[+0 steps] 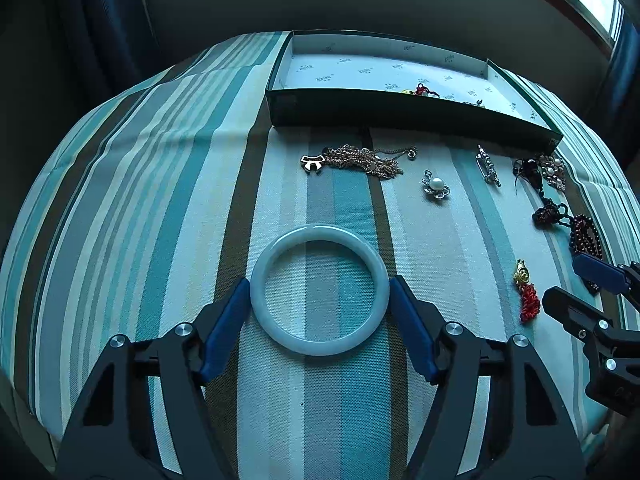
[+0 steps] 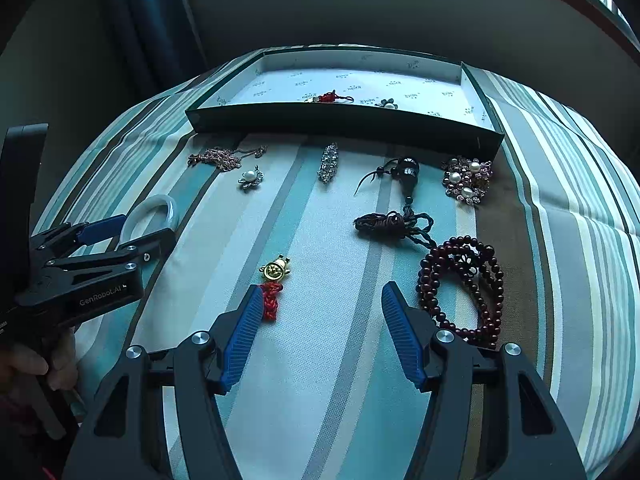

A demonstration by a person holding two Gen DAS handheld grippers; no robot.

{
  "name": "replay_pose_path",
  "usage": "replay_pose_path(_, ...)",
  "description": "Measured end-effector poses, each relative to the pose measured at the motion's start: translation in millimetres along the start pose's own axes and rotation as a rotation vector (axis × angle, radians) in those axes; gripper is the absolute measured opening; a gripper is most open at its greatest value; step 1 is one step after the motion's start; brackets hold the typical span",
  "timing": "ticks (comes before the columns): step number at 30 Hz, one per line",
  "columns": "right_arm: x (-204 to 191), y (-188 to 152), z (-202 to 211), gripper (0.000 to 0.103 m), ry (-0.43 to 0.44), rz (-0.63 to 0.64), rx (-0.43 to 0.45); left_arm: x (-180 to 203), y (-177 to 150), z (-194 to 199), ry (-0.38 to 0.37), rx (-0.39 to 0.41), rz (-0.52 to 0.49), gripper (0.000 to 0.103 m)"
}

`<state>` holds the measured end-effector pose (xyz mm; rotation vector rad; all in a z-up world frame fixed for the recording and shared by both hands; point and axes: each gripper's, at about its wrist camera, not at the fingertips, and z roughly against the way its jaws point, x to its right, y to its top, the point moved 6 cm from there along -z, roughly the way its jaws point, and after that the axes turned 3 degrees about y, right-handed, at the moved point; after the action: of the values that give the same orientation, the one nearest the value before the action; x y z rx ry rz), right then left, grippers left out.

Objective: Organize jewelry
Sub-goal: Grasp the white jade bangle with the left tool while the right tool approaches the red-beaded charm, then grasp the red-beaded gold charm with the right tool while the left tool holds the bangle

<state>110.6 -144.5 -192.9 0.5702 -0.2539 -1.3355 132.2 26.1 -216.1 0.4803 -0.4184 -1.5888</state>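
A pale jade bangle (image 1: 320,290) lies flat on the striped cloth between the blue pads of my left gripper (image 1: 320,292), which touch its two sides. It also shows in the right wrist view (image 2: 150,212). My right gripper (image 2: 320,304) is open and empty above the cloth, with a gold charm on a red knot (image 2: 274,280) by its left finger and dark red beads (image 2: 460,280) by its right finger. The open dark box (image 1: 400,114) stands at the back with a red knotted charm (image 2: 330,97) and a small flower piece (image 2: 387,103) inside.
On the cloth in front of the box lie a gold chain tangle (image 1: 360,160), a pearl flower brooch (image 1: 436,186), a rhinestone bar clip (image 2: 329,162), a black bead tassel (image 2: 404,200) and a pearl cluster brooch (image 2: 466,180). A curtain and window are behind.
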Motion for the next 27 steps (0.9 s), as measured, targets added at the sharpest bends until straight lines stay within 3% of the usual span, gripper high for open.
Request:
replay_pose_path(9, -8, 3, -4, 0.061, 0.007, 0.019, -0.004, -2, 1, 8, 0.029, 0.032, -0.018, 0.070)
replay_pose_path(17, -24, 0, -15, 0.045, 0.011, 0.071, -0.028, -5, 2, 12, 0.042, 0.043, -0.022, 0.070)
replay_pose_path(20, -26, 0, -15, 0.033, 0.032, 0.078, -0.030, -5, 1, 13, 0.039, 0.044, -0.020, 0.070)
replay_pose_path(22, -30, 0, -15, 0.020, 0.056, 0.085, -0.032, -5, 1, 13, 0.037, 0.044, -0.018, 0.070)
replay_pose_path(27, -31, 0, -13, 0.015, 0.070, 0.083, -0.029, -3, 2, 15, 0.031, 0.048, -0.020, 0.070)
